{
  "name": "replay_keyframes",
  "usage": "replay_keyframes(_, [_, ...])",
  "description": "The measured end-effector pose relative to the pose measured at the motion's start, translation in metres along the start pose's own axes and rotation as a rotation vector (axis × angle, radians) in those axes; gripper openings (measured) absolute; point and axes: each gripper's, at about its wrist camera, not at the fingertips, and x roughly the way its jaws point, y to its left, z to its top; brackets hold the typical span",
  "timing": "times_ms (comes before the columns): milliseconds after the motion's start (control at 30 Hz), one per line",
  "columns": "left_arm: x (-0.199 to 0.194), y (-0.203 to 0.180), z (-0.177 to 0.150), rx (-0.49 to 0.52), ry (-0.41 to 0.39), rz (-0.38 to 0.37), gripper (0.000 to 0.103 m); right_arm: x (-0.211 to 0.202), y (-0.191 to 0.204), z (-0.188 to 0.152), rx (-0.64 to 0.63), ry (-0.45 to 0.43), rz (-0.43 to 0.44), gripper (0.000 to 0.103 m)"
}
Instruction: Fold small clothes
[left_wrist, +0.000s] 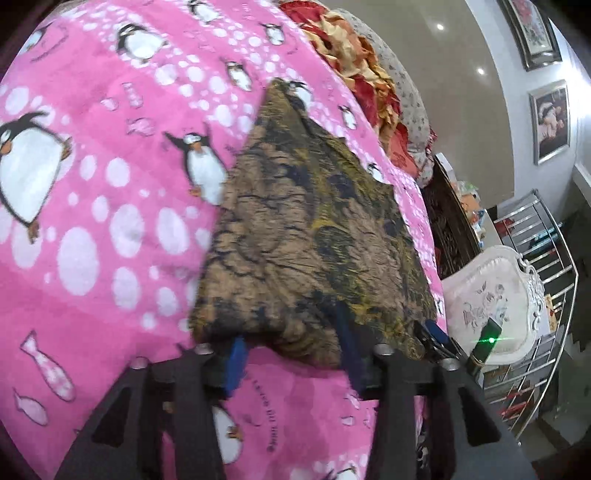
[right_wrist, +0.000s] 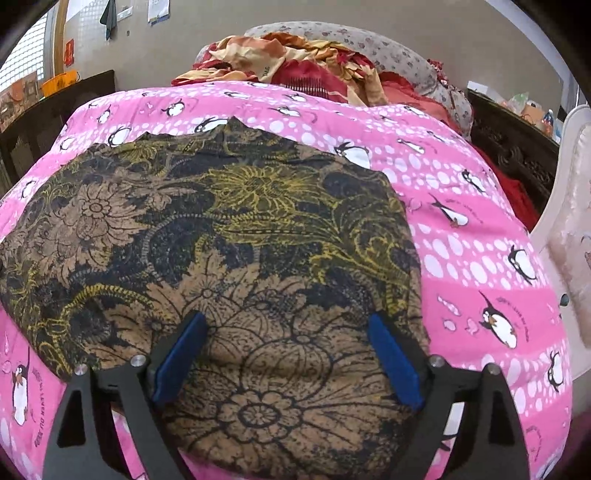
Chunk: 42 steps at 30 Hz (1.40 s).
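A brown cloth (left_wrist: 303, 229) printed with black and yellow flowers lies folded flat on a pink penguin blanket (left_wrist: 110, 184). In the left wrist view its near edge drapes between the blue pads of my left gripper (left_wrist: 289, 326). The pads stand apart and do not pinch the fabric. In the right wrist view the same cloth (right_wrist: 229, 221) fills the middle of the bed. My right gripper (right_wrist: 288, 354) hovers over its near part with the jaws spread wide. Its blue pads (right_wrist: 181, 354) sit on either side of a large flower print, and nothing is held.
Crumpled red and orange bedding (right_wrist: 295, 62) and a flowered pillow (right_wrist: 388, 48) lie at the blanket's (right_wrist: 480, 258) far end. A white ornate chair (left_wrist: 495, 295), a metal railing (left_wrist: 539, 258) and dark carved furniture (right_wrist: 517, 147) stand to the right. A black part with a green light (left_wrist: 487, 339) shows by the cloth's near right corner.
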Motion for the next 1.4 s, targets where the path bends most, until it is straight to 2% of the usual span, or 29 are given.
replay_keyframes(33, [-0.001, -0.002, 0.002, -0.005, 0.006, -0.010, 0.028, 0.000, 0.001, 0.000, 0.001, 0.000, 0.001, 0.092])
replay_keyframes(133, [-0.008, 0.011, 0.011, -0.127, -0.023, -0.100, 0.028, 0.000, 0.001, 0.001, -0.002, -0.001, -0.002, 0.092])
replay_keyframes(200, [-0.004, 0.029, 0.014, -0.246, -0.028, -0.117, 0.027, 0.000, 0.001, 0.001, -0.001, -0.001, -0.001, 0.092])
replay_keyframes(233, [-0.004, 0.028, 0.014, -0.267, -0.040, -0.121, 0.027, 0.000, 0.001, 0.001, -0.001, -0.001, 0.000, 0.092])
replay_keyframes(267, [-0.001, 0.022, 0.013, -0.248, -0.016, -0.117, 0.027, 0.000, 0.001, 0.001, -0.001, 0.000, 0.001, 0.092])
replay_keyframes(333, [0.021, -0.005, 0.000, -0.152, 0.140, -0.144, 0.027, 0.000, 0.001, 0.001, -0.001, 0.000, 0.000, 0.092])
replay_keyframes(400, [0.036, -0.024, -0.013, -0.068, 0.216, -0.137, 0.027, 0.000, 0.001, 0.001, -0.001, -0.001, 0.000, 0.092])
replay_keyframes(467, [0.035, -0.028, -0.008, -0.023, 0.167, -0.103, 0.027, 0.000, 0.001, 0.001, -0.001, -0.001, 0.000, 0.092])
replay_keyframes(567, [0.018, -0.003, 0.016, -0.122, 0.014, -0.037, 0.026, 0.000, 0.001, 0.001, -0.002, -0.001, 0.001, 0.092])
replay_keyframes(633, [0.007, 0.011, 0.023, -0.182, -0.040, -0.030, 0.026, 0.000, 0.001, 0.000, -0.001, -0.001, 0.002, 0.092])
replay_keyframes(700, [0.005, 0.011, 0.022, -0.180, -0.045, -0.037, 0.026, 0.000, 0.002, 0.001, -0.001, -0.002, 0.001, 0.092])
replay_keyframes(800, [0.010, 0.002, 0.015, -0.126, 0.007, -0.061, 0.026, 0.000, 0.001, 0.001, -0.002, -0.002, -0.001, 0.092])
replay_keyframes(867, [0.008, 0.005, 0.022, -0.127, -0.012, -0.050, 0.026, 0.000, 0.001, 0.000, -0.001, -0.001, 0.001, 0.092])
replay_keyframes(933, [0.001, 0.021, 0.026, -0.200, -0.065, -0.039, 0.026, 0.000, 0.001, 0.000, -0.002, -0.002, 0.000, 0.092])
replay_keyframes(967, [0.002, 0.022, 0.027, -0.209, -0.059, -0.046, 0.026, 0.000, 0.001, 0.000, -0.003, -0.001, 0.000, 0.092])
replay_keyframes(1067, [0.008, 0.011, 0.024, -0.145, -0.018, -0.036, 0.026, 0.000, 0.001, 0.000, -0.001, -0.002, 0.001, 0.092])
replay_keyframes(1100, [0.008, 0.012, 0.026, -0.150, -0.027, -0.037, 0.026, 0.000, 0.001, 0.000, -0.002, -0.002, 0.001, 0.092])
replay_keyframes(1133, [0.006, 0.015, 0.027, -0.171, -0.041, -0.038, 0.025, 0.000, 0.001, 0.000, -0.002, -0.001, 0.000, 0.092])
replay_keyframes(1167, [0.005, 0.020, 0.028, -0.193, -0.053, -0.036, 0.017, 0.000, 0.001, 0.000, -0.002, -0.002, -0.001, 0.092])
replay_keyframes(1233, [0.002, 0.027, 0.024, -0.206, -0.055, -0.012, 0.009, 0.000, 0.001, 0.000, -0.001, -0.001, 0.000, 0.092])
replay_keyframes(1300, [0.000, 0.023, 0.021, -0.179, -0.064, 0.003, 0.009, 0.000, 0.000, 0.000, 0.001, -0.001, 0.003, 0.092])
replay_keyframes(1400, [0.000, 0.015, 0.018, -0.104, -0.080, 0.073, 0.007, -0.002, 0.002, 0.005, -0.012, 0.031, -0.004, 0.092])
